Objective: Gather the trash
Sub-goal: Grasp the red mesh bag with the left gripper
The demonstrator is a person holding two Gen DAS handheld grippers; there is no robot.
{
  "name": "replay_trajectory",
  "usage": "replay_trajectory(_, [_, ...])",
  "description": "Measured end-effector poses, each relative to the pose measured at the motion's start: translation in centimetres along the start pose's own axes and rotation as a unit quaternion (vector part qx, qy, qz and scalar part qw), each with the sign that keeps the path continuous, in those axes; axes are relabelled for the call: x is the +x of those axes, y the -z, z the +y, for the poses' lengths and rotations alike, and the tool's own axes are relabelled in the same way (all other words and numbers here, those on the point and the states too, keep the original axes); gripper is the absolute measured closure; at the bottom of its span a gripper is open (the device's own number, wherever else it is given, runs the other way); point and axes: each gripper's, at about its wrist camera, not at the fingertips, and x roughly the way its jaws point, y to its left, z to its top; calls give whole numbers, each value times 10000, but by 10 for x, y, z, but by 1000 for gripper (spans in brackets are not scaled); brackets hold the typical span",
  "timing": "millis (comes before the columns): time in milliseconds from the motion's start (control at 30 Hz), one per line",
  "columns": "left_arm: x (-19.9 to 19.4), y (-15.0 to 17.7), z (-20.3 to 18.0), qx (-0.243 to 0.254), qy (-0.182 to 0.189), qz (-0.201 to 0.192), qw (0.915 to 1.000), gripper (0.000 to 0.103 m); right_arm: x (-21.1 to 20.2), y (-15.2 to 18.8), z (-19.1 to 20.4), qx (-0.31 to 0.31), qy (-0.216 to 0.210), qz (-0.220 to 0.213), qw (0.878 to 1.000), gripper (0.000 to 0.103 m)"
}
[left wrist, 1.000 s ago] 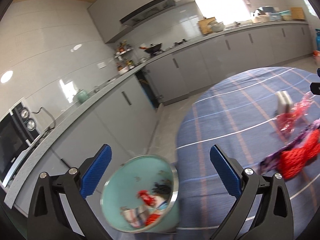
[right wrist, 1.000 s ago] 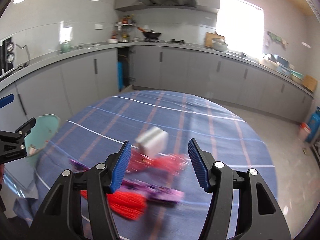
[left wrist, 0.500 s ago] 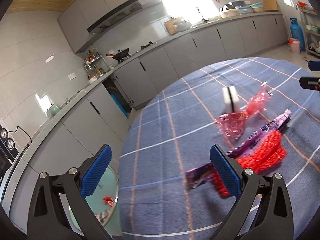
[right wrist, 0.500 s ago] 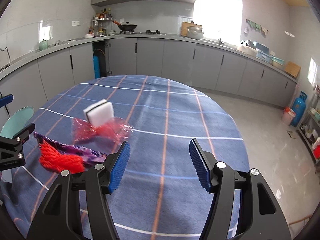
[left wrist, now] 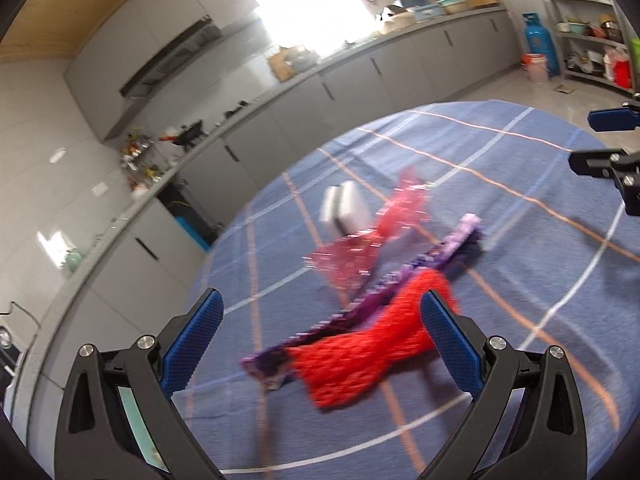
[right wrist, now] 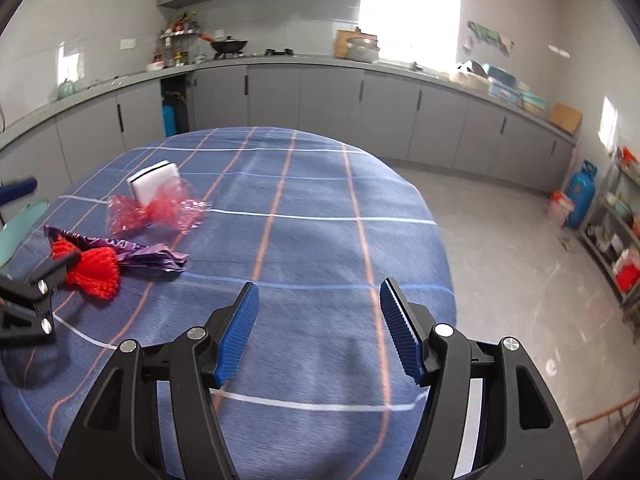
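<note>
Both tongs — left (left wrist: 320, 344), right (right wrist: 318, 328) — gaping, empty; risk snagging purple foil wrapper (left wrist: 404, 280) with red mesh netting (left wrist: 368, 352), lower centre.

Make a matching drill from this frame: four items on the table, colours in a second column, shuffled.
Things:
1. mesh net
2. crinkled wrapper
3. sponge block
4. cellophane

Colours:
A. white with a dark edge
B. see-through pink
C. red
D. purple

Pairs: 1-C, 2-D, 3-A, 4-B
</note>
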Motion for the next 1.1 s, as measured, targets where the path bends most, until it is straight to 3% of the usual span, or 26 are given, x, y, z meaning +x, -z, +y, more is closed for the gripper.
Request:
replay_trajectory(100, [9, -1, -9, -10, 234, 159, 9996, 7, 0, -2, -2, 112, -42, -30, 9999, 40])
replay_trajectory(300, [17, 5, -17, -75, 880, 453, 9951, 39, -4, -9, 8, 124, -272, -157, 9994, 38])
replay_trajectory(367, [19, 7, -20, -70, 1113, 502, 9925, 74, -5, -10, 10, 122, -325, -165, 9993, 38])
replay_trajectory(433, [16, 6, -23, -33, 1259, 477, 9909, 88, -7, -12, 10, 144, -359, -196, 9991, 38])
replay_trajectory(667, [-14, -4, 10, -239, 1061, 58, 9941, 91, -6, -17, 14, 174, -481, -201, 9985, 38])
replay_trajectory(800, [-32, -3, 55, -553, 444, -150, 9974, 91, -3, -22, 33, -19, -716, -156, 9973, 38])
replay_trajectory(967, [-27, 12, 100, -760, -607, 8, 9953, 91, 8, -30, 74, -562, -959, -43, 9938, 38])
replay_trajectory(1100, [-21, 28, 127, -1084, -755, 257, 9909, 91, 21, -37, 95, -808, -1121, 119, 9903, 38])
